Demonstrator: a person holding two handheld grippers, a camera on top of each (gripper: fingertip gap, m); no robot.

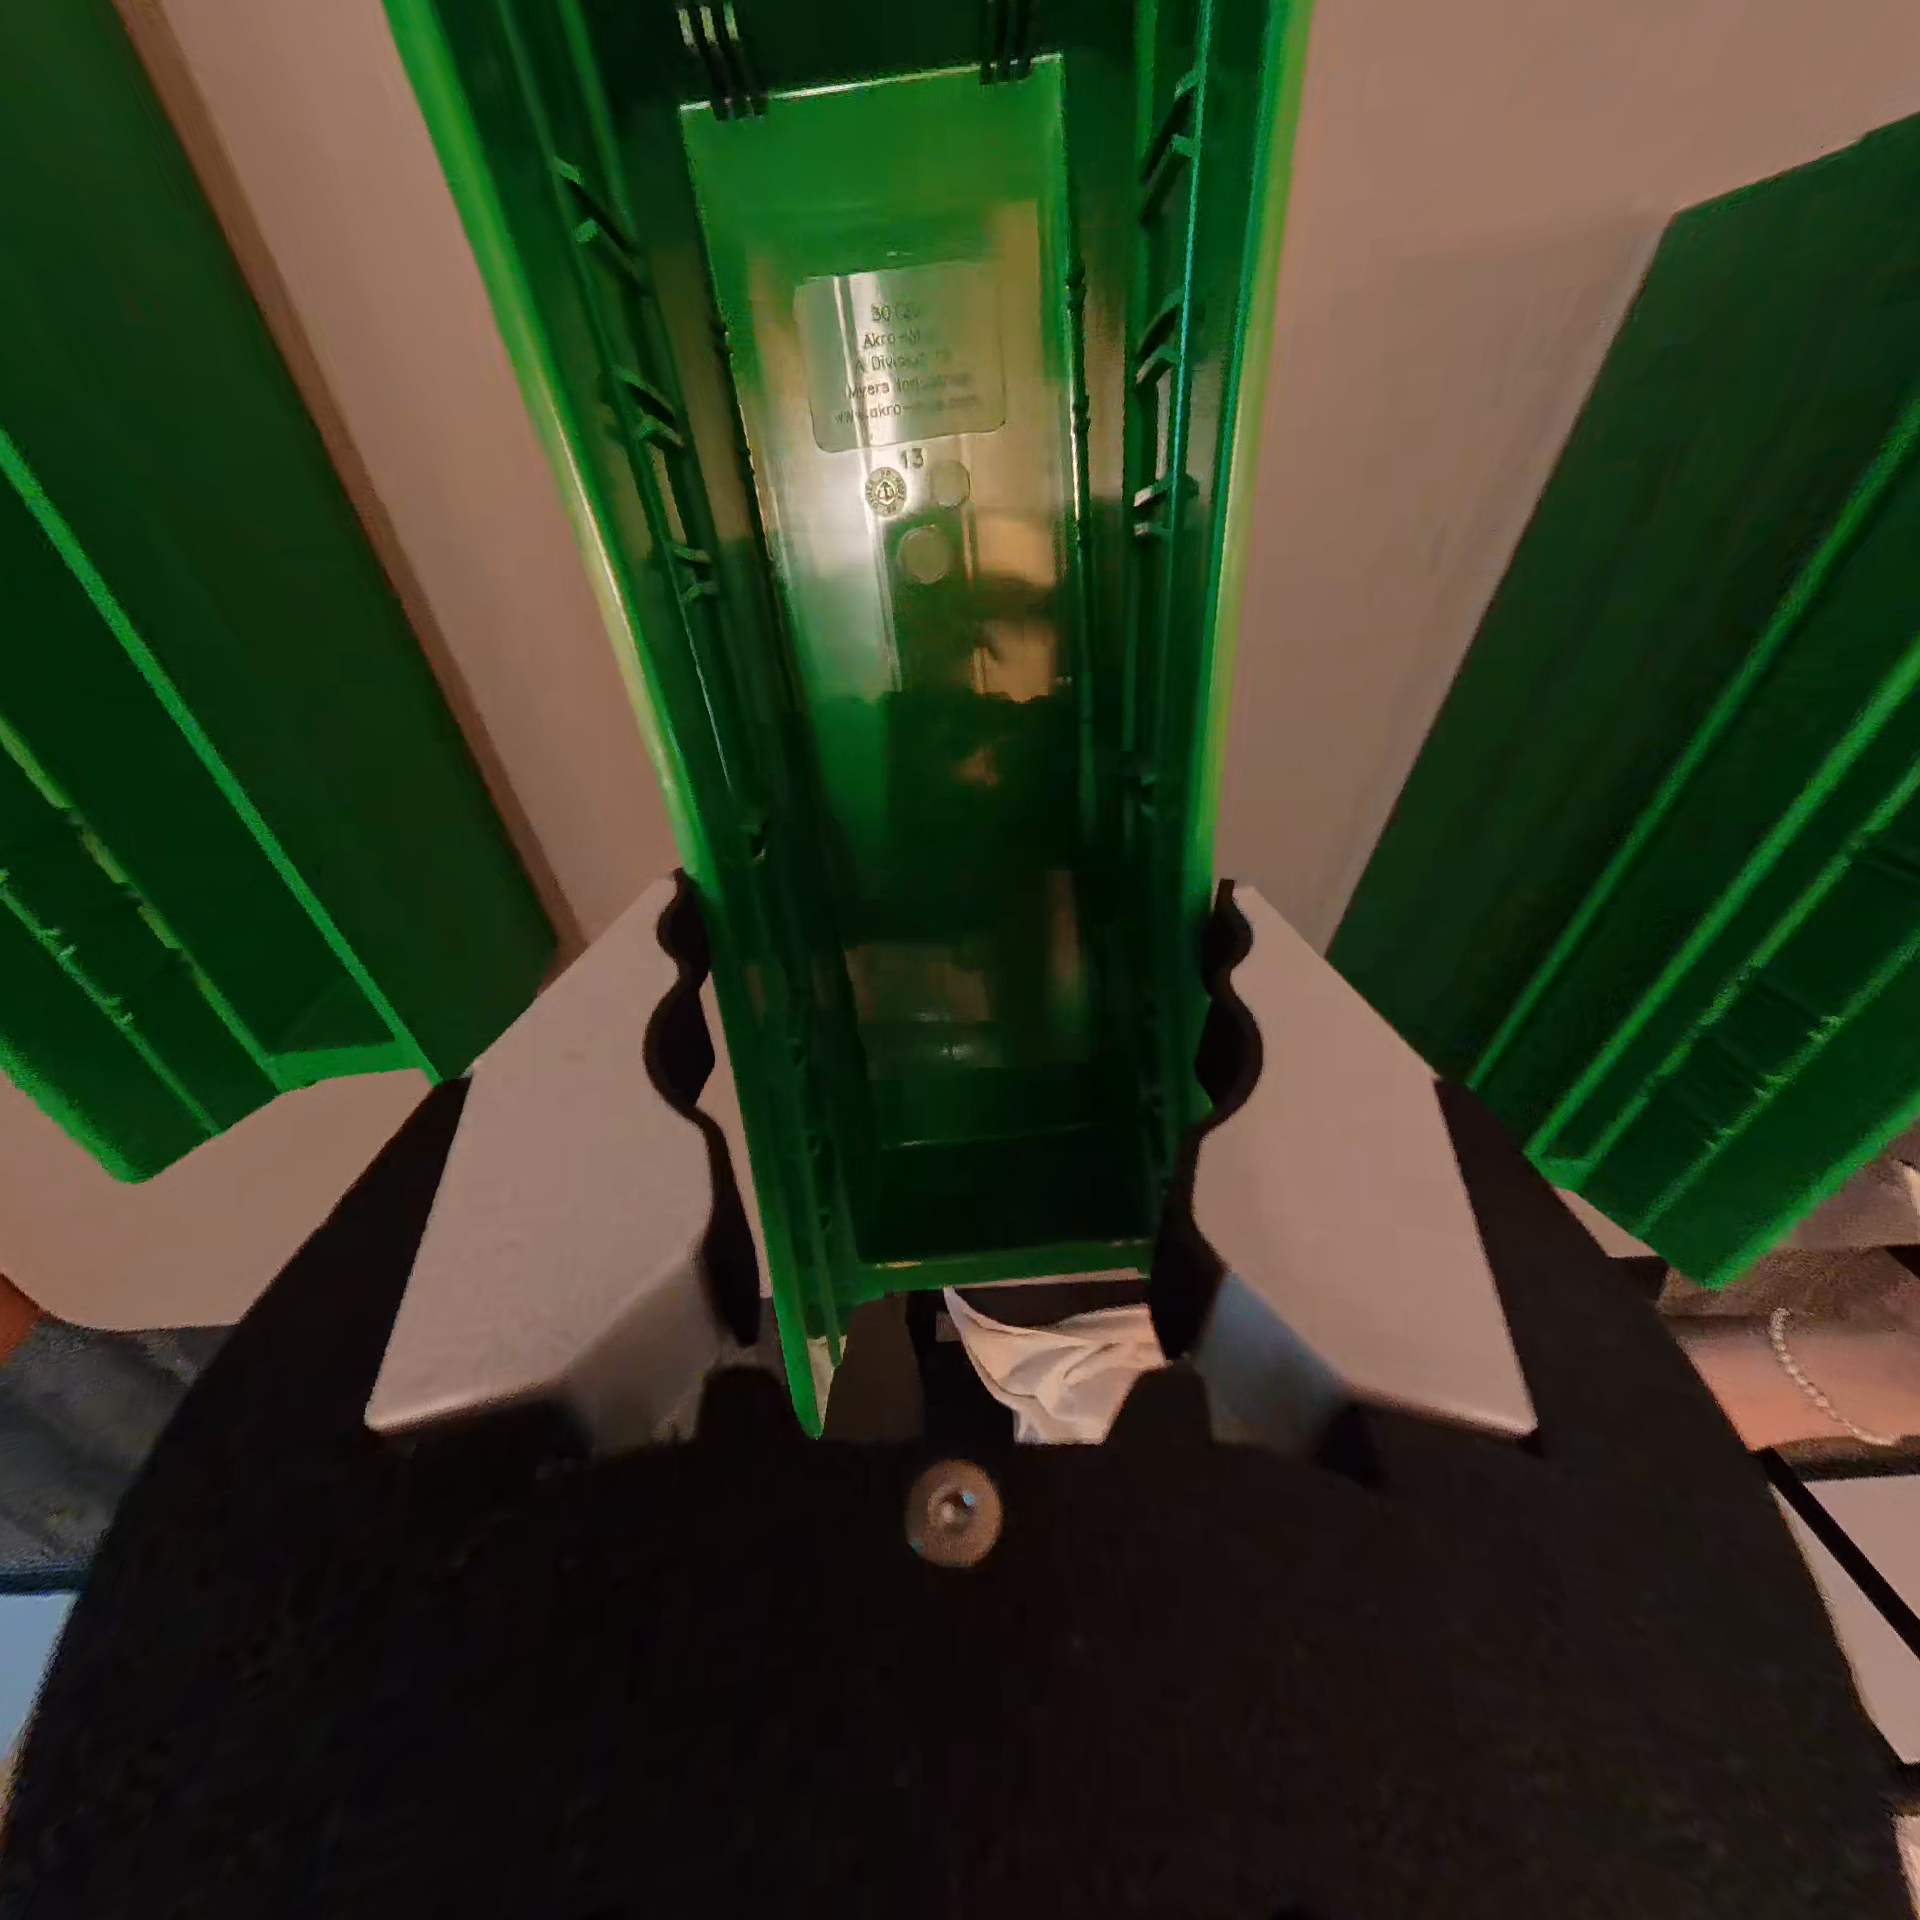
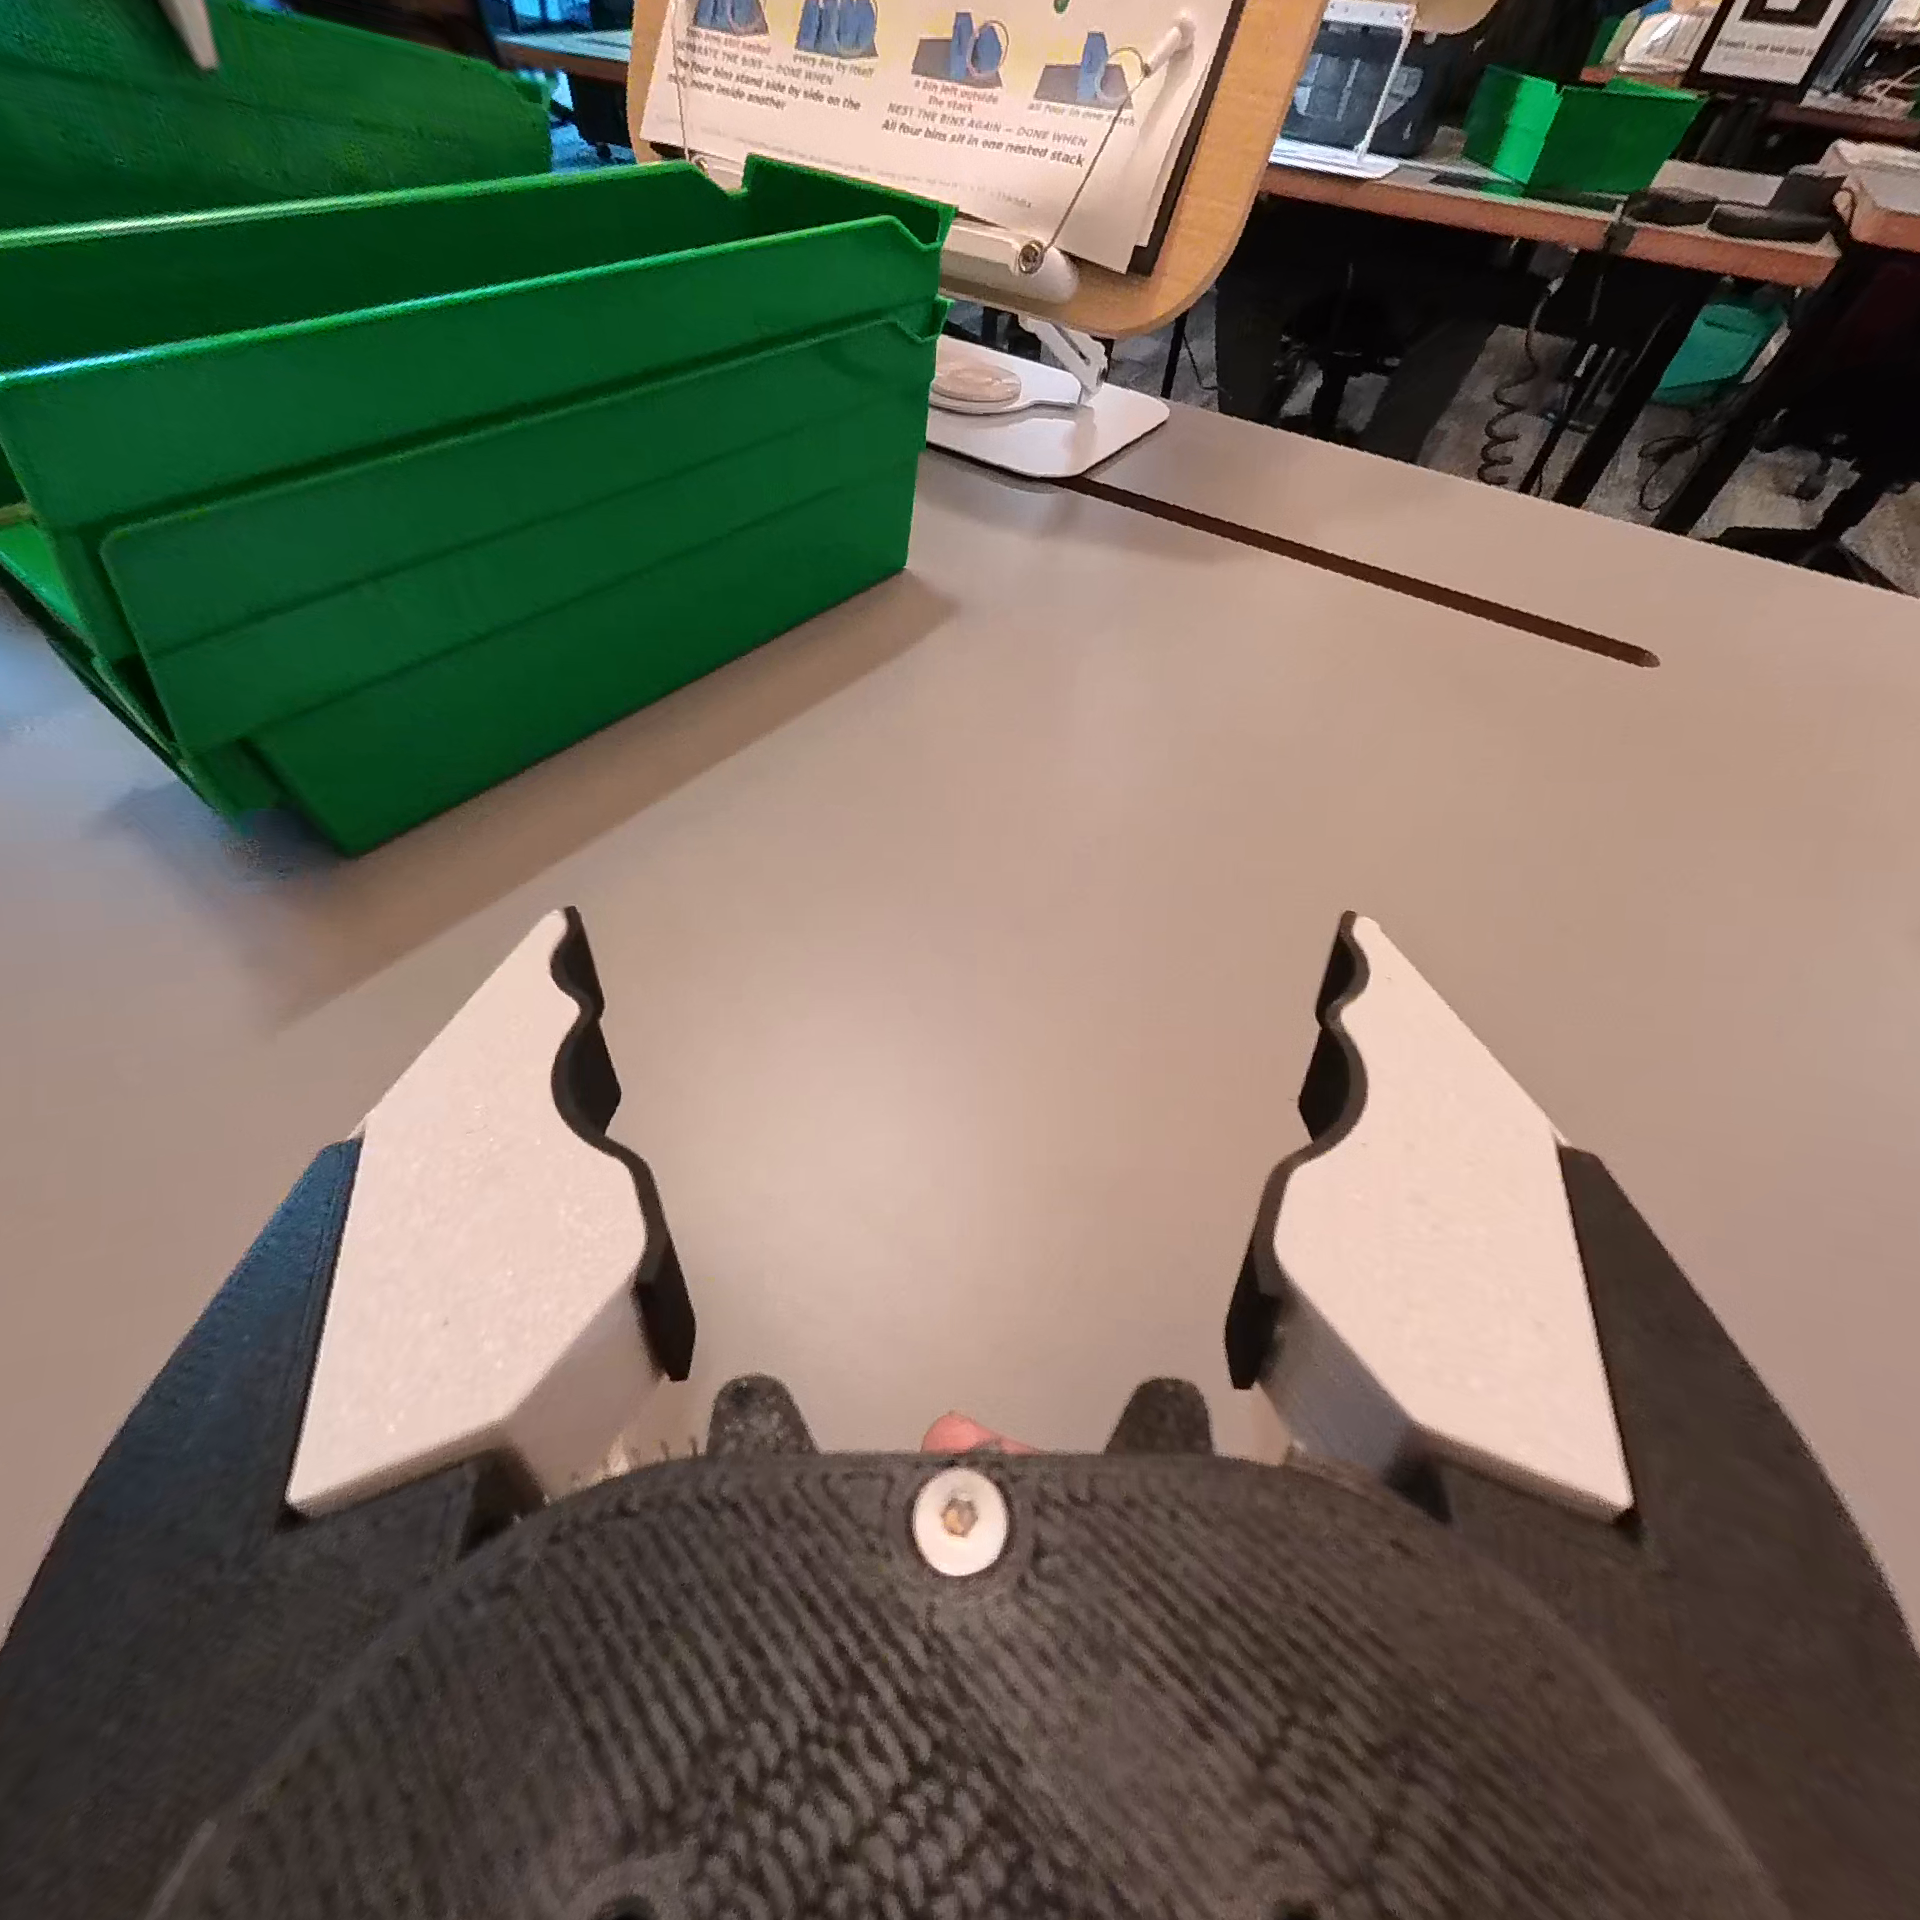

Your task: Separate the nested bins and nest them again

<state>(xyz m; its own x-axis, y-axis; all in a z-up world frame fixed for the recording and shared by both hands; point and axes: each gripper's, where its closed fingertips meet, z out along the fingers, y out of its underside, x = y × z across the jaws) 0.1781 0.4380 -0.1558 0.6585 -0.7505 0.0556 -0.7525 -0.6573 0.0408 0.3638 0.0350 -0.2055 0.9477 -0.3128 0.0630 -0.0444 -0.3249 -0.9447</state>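
Observation:
My left gripper (image 1: 953, 888) is shut across the narrow end of a long green bin (image 1: 914, 312), one finger on each long side. The bin runs away from the camera, its glossy face with an embossed patch towards me. More green bins lie on the table to its left (image 1: 208, 727) and right (image 1: 1714, 779). In the right wrist view a nested stack of green bins (image 2: 499, 582) sits on the grey table (image 2: 1143, 779) at the left. My right gripper (image 2: 958, 920) is open and empty, low over the table, to the right of the stack.
A wooden stand holding an instruction sheet (image 2: 935, 114) sits on a white base (image 2: 1049, 431) behind the stack. A dark slot (image 2: 1371, 577) runs across the table. Other tables with a green bin (image 2: 1579, 130) stand beyond the far edge.

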